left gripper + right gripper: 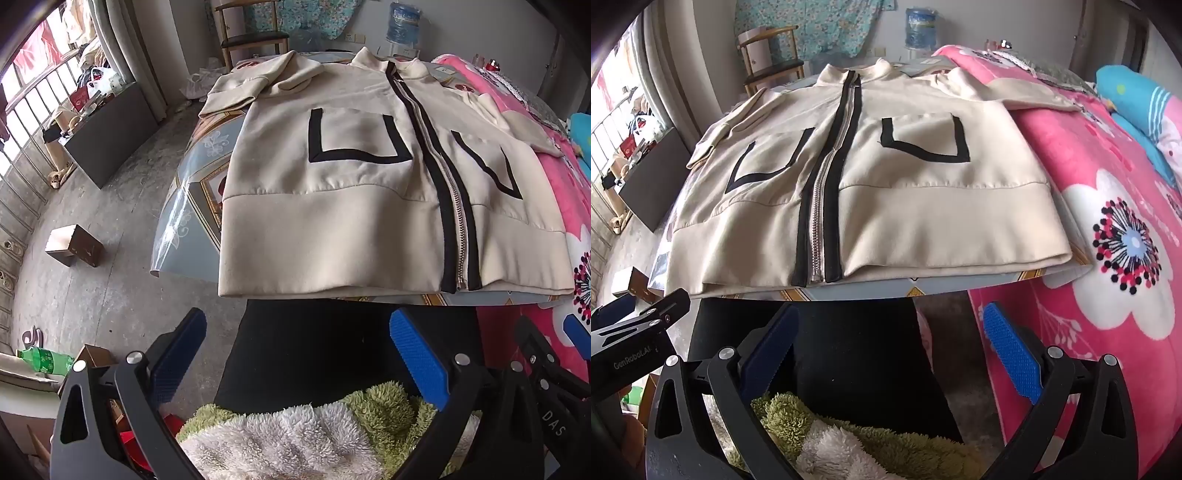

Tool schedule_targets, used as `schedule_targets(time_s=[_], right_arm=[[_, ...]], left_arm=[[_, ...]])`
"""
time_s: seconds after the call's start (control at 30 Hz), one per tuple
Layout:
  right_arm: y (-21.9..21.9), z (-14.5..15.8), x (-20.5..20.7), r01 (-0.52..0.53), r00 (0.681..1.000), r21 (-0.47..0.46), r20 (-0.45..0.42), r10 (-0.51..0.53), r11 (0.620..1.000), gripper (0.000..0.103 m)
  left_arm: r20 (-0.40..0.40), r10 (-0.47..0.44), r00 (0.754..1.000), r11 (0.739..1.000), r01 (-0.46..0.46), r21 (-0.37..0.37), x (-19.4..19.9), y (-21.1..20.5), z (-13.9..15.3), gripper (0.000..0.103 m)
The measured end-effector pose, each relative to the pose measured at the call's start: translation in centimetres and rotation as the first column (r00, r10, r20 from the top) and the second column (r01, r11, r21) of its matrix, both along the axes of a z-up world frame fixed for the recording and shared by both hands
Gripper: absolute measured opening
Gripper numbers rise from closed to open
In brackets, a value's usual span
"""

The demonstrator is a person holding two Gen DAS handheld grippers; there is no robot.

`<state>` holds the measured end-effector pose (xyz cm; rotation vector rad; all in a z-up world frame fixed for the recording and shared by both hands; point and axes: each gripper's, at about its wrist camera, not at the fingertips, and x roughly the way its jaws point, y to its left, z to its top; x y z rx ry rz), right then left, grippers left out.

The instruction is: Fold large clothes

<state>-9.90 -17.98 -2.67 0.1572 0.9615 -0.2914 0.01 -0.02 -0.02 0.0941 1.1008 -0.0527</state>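
A cream zip-up jacket (351,206) with black trim and a closed silver zipper (452,206) lies flat, front up, on a patterned table (192,206). Its hem faces me and its sleeves are spread at the far corners. In the right wrist view the same jacket (886,199) fills the table, hem at the near edge. My left gripper (297,332) hangs open below and short of the hem, nothing between its blue pads. My right gripper (890,328) is likewise open and empty, short of the table edge. The other gripper's black fingers (646,317) show at the left.
A pink flowered blanket (1108,221) covers a bed to the right of the table. A wooden chair (255,37) and a water bottle (404,22) stand behind. A brown box (74,245) sits on the concrete floor at the left. Fuzzy green-and-white cloth (314,435) and black clothing are under the grippers.
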Motion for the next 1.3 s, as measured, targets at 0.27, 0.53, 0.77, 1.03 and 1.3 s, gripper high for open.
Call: schedule_targets(time_s=[0.27,0.53,0.77,1.03,1.3], right_arm=[[-0.03,0.06,0.03,0.0,1.0,0.001,0.002,0.0,1.0,0.096],[-0.04,0.09,0.0,0.002,1.0,-0.003,0.002,-0.002,1.0,0.096],[-0.04,0.13,-0.17,0.003,1.0,-0.005,0.003,-0.003,1.0,0.096],[0.03,0.1,-0.07,0.001,1.0,-0.004,0.001,-0.001,1.0,0.096],[-0.07,0.04,-0.16,0.003,1.0,-0.003,-0.001,-0.003,1.0,0.096]], left_arm=[[0.005,0.001,1.0,1.0,-0.001,-0.008,-0.01,0.01,0.02,0.098],[0.005,0.0,1.0,1.0,0.0,-0.012,-0.01,0.0,0.03,0.098],[0.006,0.001,1.0,1.0,-0.001,-0.016,-0.02,0.04,0.04,0.098],[0.009,0.001,1.0,1.0,-0.001,-0.012,0.05,-0.26,0.25,0.098],[0.01,0.002,1.0,1.0,-0.002,-0.014,-0.07,-0.01,0.29,0.098]])
